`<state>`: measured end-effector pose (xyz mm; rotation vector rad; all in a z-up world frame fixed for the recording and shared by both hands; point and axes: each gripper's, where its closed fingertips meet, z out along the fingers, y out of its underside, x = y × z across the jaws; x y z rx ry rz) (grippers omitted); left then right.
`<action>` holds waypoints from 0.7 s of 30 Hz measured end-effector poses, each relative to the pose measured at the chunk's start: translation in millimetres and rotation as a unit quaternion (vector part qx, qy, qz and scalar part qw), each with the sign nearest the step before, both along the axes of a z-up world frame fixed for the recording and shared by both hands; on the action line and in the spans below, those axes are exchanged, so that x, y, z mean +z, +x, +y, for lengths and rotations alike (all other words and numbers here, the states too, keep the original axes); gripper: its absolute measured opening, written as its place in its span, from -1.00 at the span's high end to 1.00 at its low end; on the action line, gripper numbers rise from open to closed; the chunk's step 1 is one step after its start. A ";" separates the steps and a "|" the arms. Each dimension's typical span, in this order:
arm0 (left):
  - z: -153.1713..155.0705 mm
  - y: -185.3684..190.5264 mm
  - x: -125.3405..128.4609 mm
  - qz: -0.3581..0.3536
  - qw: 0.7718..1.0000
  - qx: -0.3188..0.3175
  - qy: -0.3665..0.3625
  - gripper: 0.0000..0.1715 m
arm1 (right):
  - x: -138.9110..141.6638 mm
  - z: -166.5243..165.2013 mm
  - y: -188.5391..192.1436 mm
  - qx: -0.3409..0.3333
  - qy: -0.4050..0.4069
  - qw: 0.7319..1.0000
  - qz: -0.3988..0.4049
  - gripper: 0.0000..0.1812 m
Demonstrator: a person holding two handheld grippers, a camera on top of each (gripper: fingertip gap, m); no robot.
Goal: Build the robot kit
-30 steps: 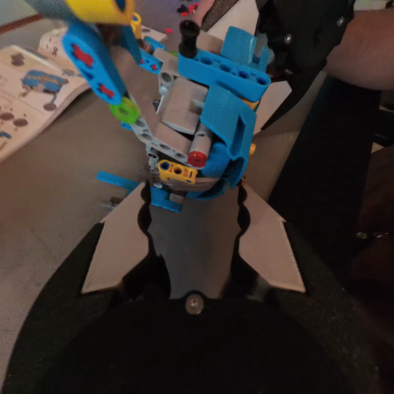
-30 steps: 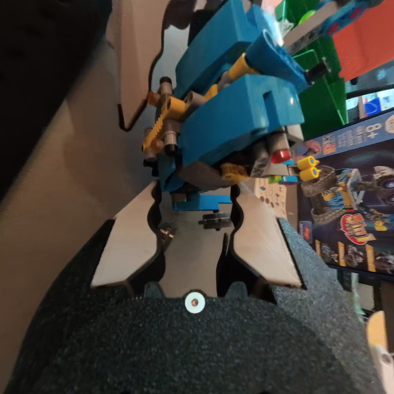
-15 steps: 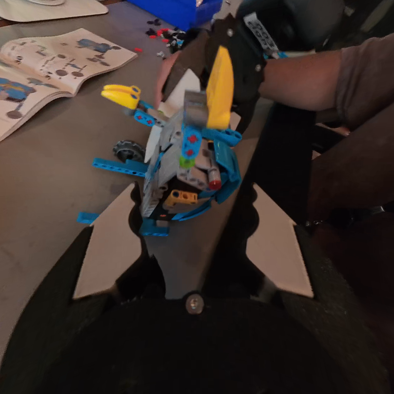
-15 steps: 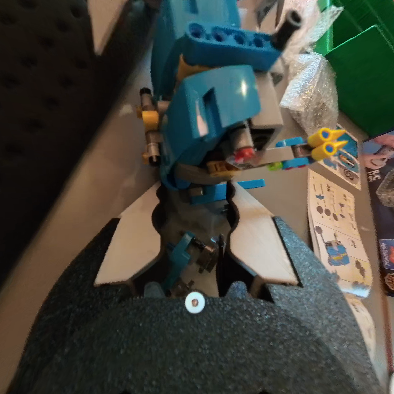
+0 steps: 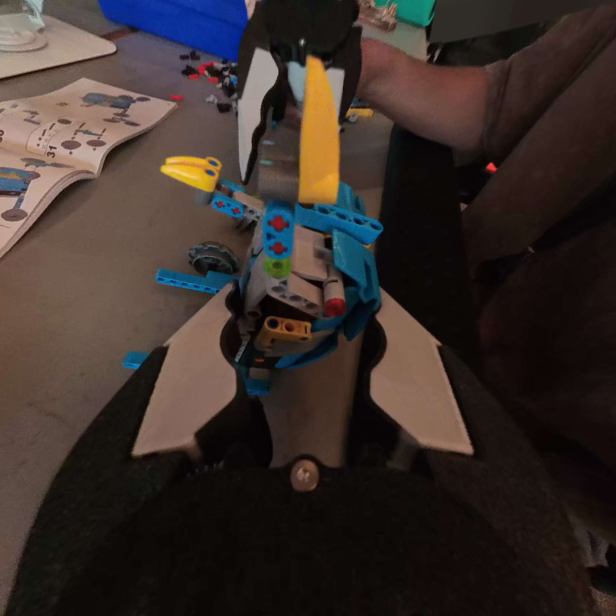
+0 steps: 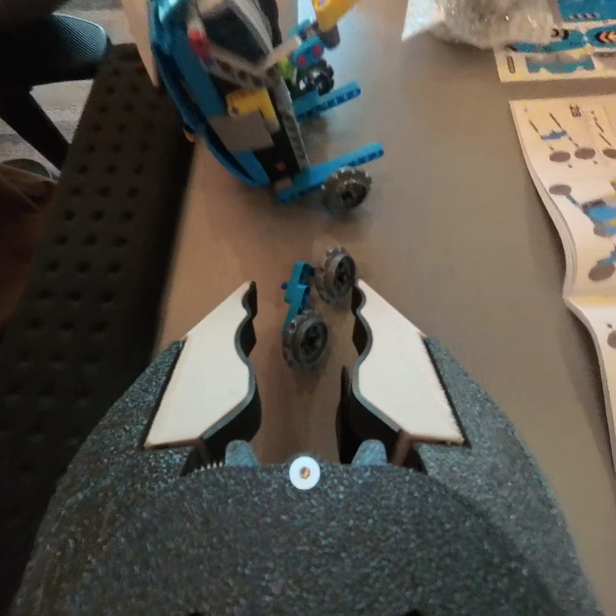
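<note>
A blue, grey and yellow brick-built model [image 5: 300, 283] stands on the brown table [image 5: 83, 300], resting on blue beams with a dark wheel [image 5: 213, 260]. My left gripper [image 5: 305, 293] is shut on the model's body, with a finger against each side. The model also shows at the top left of the right wrist view [image 6: 233, 100]. My right gripper [image 6: 303, 290] is open and empty. It hovers just over a loose blue piece with two dark toothed wheels [image 6: 301, 320] that lies on the table between its fingers. The right gripper also shows beyond the model in the left wrist view [image 5: 293, 100].
An open instruction booklet [image 6: 583, 200] lies to the right; it also shows in the left wrist view [image 5: 66, 140]. A blue bin [image 5: 176, 20] and scattered small parts [image 5: 210, 73] are at the back. A black perforated panel [image 6: 100, 216] runs along the table edge. A person's forearm [image 5: 433, 96] reaches in. Some 12 cm of space lies between my two pairs of fingers.
My right gripper has let go of the model, pulled back and now hangs open over the loose wheel piece. My left gripper widened, then closed on the model, which now rests on the table.
</note>
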<state>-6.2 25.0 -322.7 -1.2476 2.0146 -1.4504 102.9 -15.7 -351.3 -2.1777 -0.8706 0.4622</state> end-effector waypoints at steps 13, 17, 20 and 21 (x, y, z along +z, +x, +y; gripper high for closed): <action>11.3 -18.4 6.2 -0.046 0.997 -0.013 -0.059 0.12 | -27.5 21.5 -5.3 -0.037 -0.091 0.993 0.072 0.62; 17.4 -16.2 14.9 -0.037 0.993 0.002 -0.116 0.14 | -9.7 21.4 -15.8 -0.009 -0.016 0.999 0.044 0.83; 27.3 -14.3 27.9 -0.029 0.977 0.014 -0.211 0.15 | 8.5 19.1 -23.5 0.013 0.060 0.998 0.009 0.87; 30.6 -13.8 31.8 -0.026 0.970 0.017 -0.242 0.15 | 16.6 18.9 -26.1 0.018 0.090 0.996 0.003 0.87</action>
